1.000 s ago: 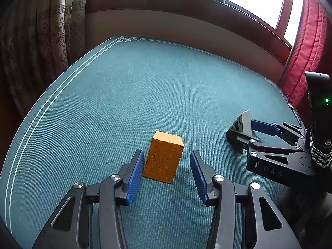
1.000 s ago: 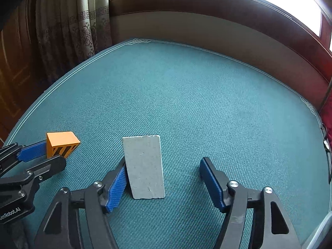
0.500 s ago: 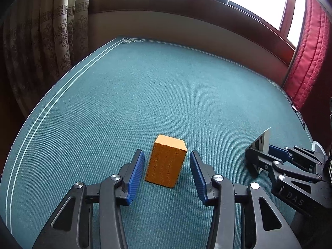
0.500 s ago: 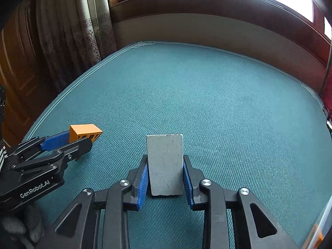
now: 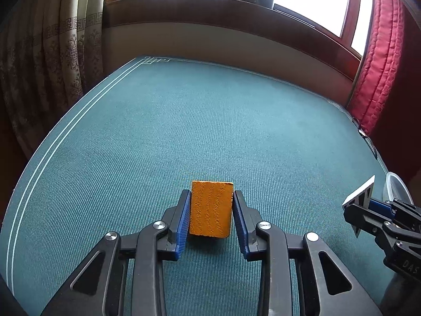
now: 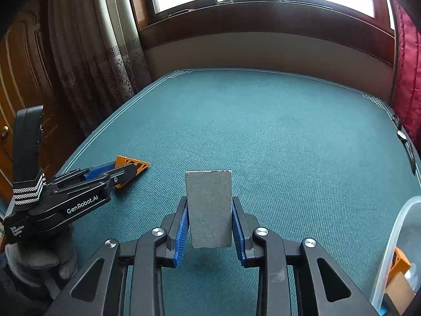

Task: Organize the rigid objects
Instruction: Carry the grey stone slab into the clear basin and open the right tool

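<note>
My left gripper (image 5: 210,210) is shut on an orange block (image 5: 211,208) and holds it just above the green table cover (image 5: 200,121). My right gripper (image 6: 210,210) is shut on a grey block (image 6: 209,208), also lifted off the cover. In the right wrist view the left gripper (image 6: 123,172) with the orange block (image 6: 131,163) is at the left. In the left wrist view the right gripper (image 5: 363,208) with the grey block (image 5: 359,194) is at the right edge.
A clear plastic bin (image 6: 394,250) stands at the right front, holding an orange piece (image 6: 400,260) and other items; its rim (image 5: 394,189) shows in the left wrist view. Curtains (image 5: 52,65) hang at the left, a red cushion (image 5: 379,60) at the right, a window sill behind.
My left gripper closed on the orange block and lifted it. My right gripper, shut on the grey block since half a second ago, lifted it and moved right toward the bin.
</note>
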A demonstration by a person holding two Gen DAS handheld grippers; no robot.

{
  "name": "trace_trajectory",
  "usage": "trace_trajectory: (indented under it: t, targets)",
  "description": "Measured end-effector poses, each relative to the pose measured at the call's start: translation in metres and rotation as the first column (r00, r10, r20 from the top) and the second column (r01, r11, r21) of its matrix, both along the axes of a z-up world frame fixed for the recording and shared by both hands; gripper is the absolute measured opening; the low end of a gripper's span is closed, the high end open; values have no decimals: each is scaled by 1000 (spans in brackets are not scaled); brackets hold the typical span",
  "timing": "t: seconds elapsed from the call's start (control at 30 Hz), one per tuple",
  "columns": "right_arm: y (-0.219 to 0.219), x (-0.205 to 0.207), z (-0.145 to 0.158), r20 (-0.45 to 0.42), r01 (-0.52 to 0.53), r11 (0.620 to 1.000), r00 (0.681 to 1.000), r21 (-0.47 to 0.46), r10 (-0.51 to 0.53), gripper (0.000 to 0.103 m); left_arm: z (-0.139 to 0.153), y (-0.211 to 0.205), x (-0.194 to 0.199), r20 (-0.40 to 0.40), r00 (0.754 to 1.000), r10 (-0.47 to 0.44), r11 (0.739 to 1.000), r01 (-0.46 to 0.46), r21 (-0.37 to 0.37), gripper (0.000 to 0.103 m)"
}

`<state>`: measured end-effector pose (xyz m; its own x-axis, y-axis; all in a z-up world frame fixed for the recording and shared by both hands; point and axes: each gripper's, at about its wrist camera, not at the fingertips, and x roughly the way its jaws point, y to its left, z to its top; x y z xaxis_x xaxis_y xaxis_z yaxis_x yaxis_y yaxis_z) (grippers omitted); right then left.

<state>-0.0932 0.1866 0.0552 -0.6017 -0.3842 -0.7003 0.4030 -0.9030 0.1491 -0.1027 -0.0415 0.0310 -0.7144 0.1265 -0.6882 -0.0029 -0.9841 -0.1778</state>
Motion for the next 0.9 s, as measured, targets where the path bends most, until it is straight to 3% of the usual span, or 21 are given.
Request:
trace_trajectory:
  t: [0.47, 0.9]
  targets:
    - [68, 28, 22, -52, 110, 993, 992, -33, -112, 32, 8, 31, 12, -8, 998, -58, 998, 58, 3, 32]
    - [151, 44, 30, -81, 299, 952, 949, -65, -304, 32, 16, 65, 23, -18, 992, -124, 992, 124, 0, 32]
